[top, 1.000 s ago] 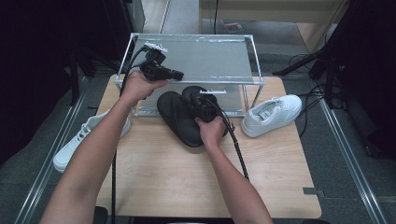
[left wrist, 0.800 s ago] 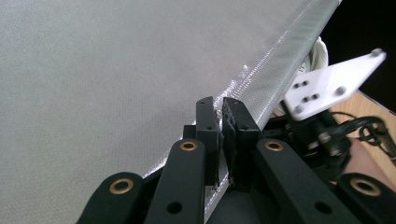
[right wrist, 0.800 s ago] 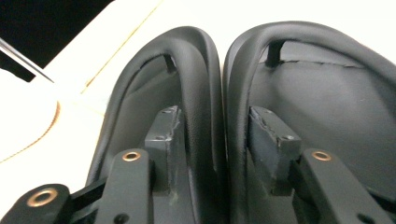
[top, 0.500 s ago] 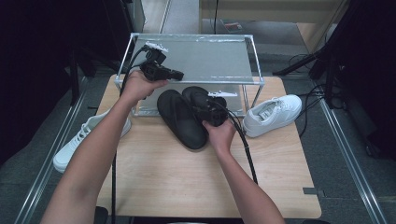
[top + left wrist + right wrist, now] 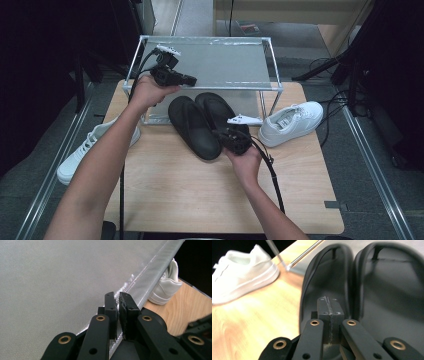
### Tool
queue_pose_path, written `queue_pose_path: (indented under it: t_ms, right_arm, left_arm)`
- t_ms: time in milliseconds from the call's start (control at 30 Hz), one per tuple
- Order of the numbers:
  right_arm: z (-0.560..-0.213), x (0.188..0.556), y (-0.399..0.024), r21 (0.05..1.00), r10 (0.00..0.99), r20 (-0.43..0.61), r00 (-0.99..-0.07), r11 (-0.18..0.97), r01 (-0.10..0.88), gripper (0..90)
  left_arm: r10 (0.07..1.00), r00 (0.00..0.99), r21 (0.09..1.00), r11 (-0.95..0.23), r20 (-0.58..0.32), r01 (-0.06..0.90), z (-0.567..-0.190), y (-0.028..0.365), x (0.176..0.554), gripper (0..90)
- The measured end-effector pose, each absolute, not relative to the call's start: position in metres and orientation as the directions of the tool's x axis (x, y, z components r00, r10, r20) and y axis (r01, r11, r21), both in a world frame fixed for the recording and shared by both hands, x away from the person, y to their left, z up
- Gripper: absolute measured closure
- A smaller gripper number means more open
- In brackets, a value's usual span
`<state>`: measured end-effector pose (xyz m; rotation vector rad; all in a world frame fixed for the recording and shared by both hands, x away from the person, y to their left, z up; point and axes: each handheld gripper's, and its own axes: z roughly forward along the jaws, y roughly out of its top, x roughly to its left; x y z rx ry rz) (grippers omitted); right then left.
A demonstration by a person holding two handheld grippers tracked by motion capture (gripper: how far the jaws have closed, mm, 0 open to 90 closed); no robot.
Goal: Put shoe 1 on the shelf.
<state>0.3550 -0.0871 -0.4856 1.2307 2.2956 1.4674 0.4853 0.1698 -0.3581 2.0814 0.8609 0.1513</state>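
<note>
Wooden table (image 5: 180,190) underneath, with a clear rack (image 5: 210,60) at its far side, a mesh shelf stretched in a metal frame. In front of the rack, two black slippers (image 5: 197,125) side by side on the table, toes under the shelf's front edge, heels toward the person. One white sneaker (image 5: 292,122) just right of the slippers, near the rack's right leg; another white sneaker (image 5: 87,150) overhanging the table's left edge. Left gripper (image 5: 187,80) held at the shelf's front left rim, fingers (image 5: 111,307) clenched on the rim of the mesh shelf, with only a thin gap between the pads. Right gripper (image 5: 225,134) low over the heel of the right-hand slipper, fingers (image 5: 335,308) just snapped together, pads pressed flat against each other, nothing between them, slipper lying free beneath.
</note>
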Motion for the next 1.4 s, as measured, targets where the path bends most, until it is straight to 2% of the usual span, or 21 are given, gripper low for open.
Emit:
queue_pose_path:
  t_ms: [333, 667, 1400]
  right_arm:
    - [-0.511, 0.326, -0.095, 0.785, 0.674, 0.277, -0.685, 0.253, 0.565, 90.0]
    - [-0.535, 0.319, -0.100, 0.753, 0.696, 0.243, -0.676, 0.304, 0.584, 90.0]
    - [-0.544, 0.329, -0.089, 0.733, 0.683, 0.325, -0.654, 0.255, 0.630, 90.0]
  left_arm:
    - [0.634, 0.750, 0.753, -0.397, -0.188, 0.524, -0.357, 0.168, 0.484, 85.5]
    - [0.630, 0.750, 0.753, -0.389, -0.202, 0.530, -0.358, 0.170, 0.485, 85.5]
    - [0.628, 0.748, 0.755, -0.381, -0.212, 0.534, -0.359, 0.170, 0.486, 85.5]
